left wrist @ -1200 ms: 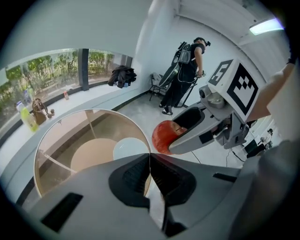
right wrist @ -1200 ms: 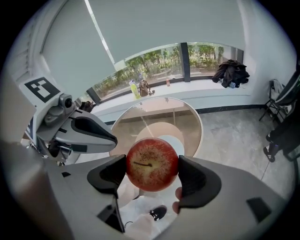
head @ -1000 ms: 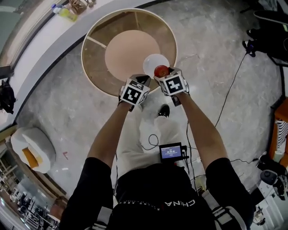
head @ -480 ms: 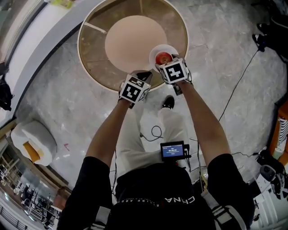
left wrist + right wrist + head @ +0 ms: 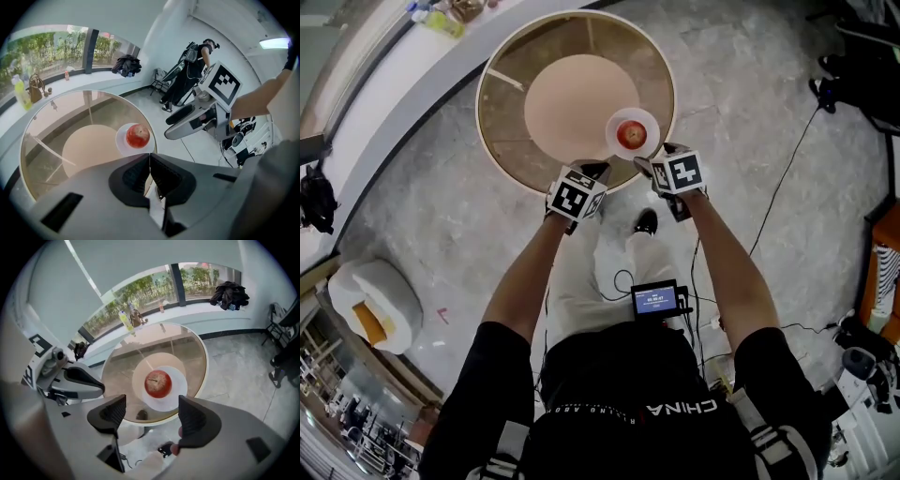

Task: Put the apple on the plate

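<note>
A red apple (image 5: pixel 630 134) sits on a small white plate (image 5: pixel 645 120) near the close edge of a round glass table (image 5: pixel 487 122). My right gripper (image 5: pixel 649 166) hangs just short of the plate, open and empty. In the right gripper view the apple (image 5: pixel 158 383) and the plate (image 5: pixel 179 391) show beyond my right gripper (image 5: pixel 152 414), its jaws wide apart. My left gripper (image 5: pixel 594 172) is at the table's rim, left of the plate. In the left gripper view my left gripper (image 5: pixel 149 162) is shut on nothing, with the apple (image 5: pixel 138 136) ahead.
A round pink base (image 5: pixel 572 98) shows under the glass top. A white ledge with bottles (image 5: pixel 441 23) curves behind the table. A white pouf (image 5: pixel 370 305) stands on the floor at left. Cables (image 5: pixel 778 192) trail at right. Another person (image 5: pixel 192 65) stands far off.
The right gripper brought the apple down onto the plate, let go of it and drew back toward me with open jaws. The left gripper stayed at the rim.
</note>
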